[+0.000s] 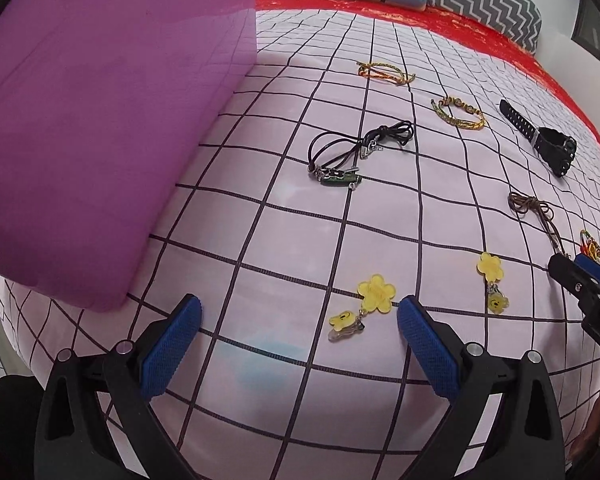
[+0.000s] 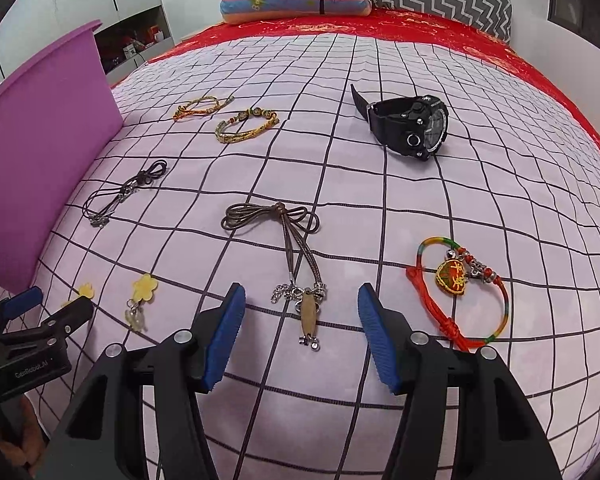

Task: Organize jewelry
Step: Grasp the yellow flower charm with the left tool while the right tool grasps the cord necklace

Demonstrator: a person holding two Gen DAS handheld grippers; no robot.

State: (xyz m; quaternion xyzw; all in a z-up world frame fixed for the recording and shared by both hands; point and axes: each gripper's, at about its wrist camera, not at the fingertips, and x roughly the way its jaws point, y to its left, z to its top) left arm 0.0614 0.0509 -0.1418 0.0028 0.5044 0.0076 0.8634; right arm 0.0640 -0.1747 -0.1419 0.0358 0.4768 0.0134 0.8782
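Fingers of left gripper [image 1: 298,322] and right gripper [image 2: 302,312] spread, empty; brown necklace [image 2: 296,264] between right pair.

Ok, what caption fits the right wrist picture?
Open right gripper above a brown cord necklace on the checked bedsheet.

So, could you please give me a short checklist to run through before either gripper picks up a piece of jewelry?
1. Left gripper jaws open and empty: ok.
2. Right gripper jaws open and empty: ok.
3. Brown cord necklace pendant lined up between the right gripper's fingers: ok.
4. Yellow flower earring lined up with the left gripper: not ok, it lies close to the right-hand finger.
5. Purple bin within view for drop-off: ok; what it holds, cannot tell.
6. Grippers clear of each other: ok.
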